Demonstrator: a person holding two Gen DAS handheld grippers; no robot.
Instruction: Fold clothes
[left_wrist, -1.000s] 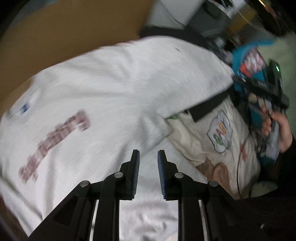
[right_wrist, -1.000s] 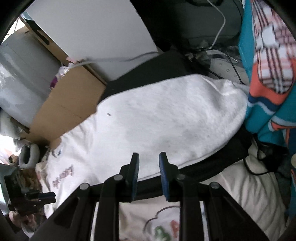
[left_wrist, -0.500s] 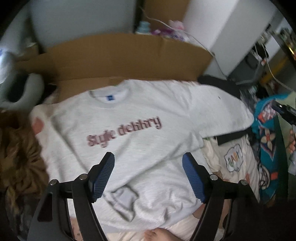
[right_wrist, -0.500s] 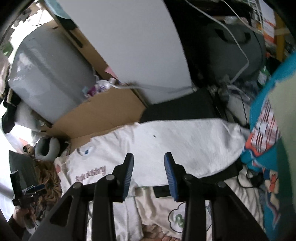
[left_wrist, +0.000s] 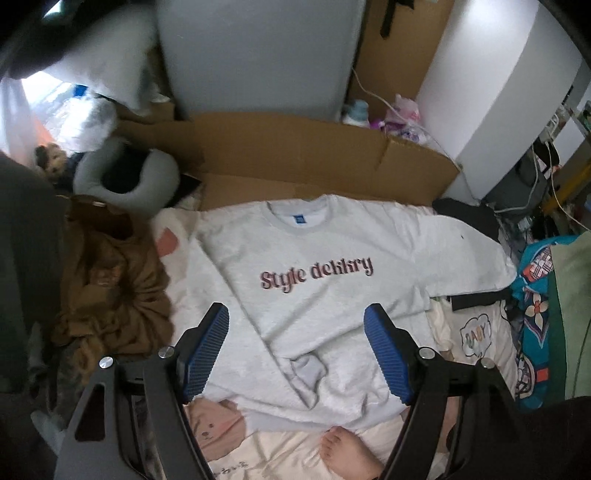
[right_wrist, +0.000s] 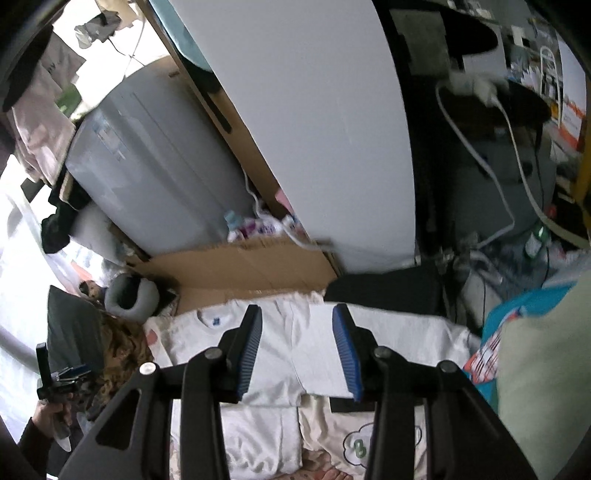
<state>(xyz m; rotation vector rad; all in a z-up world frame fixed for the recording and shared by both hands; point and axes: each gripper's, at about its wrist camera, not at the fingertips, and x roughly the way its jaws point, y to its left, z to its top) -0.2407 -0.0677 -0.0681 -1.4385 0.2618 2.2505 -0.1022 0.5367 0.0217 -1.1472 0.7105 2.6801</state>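
Grey sweatshirt (left_wrist: 314, 295) spread face up on the bed (left_wrist: 476, 332), collar toward the cardboard (left_wrist: 295, 162), one sleeve folded across the front with its cuff near the hem, the other stretched out sideways. Left tool (left_wrist: 295, 354) held above it, jaws wide apart, nothing between them. Right tool (right_wrist: 297, 350) also well above the cloth, jaws opening, empty. Likely soft, limp, fairly thick fleece: light, not slippery, sure to sag and bunch if lifted at one point. Best pinched at seams and edges: shoulder, hem corner, or cuff of the outstretched sleeve. Bare foot (left_wrist: 347, 454) just below the hem.
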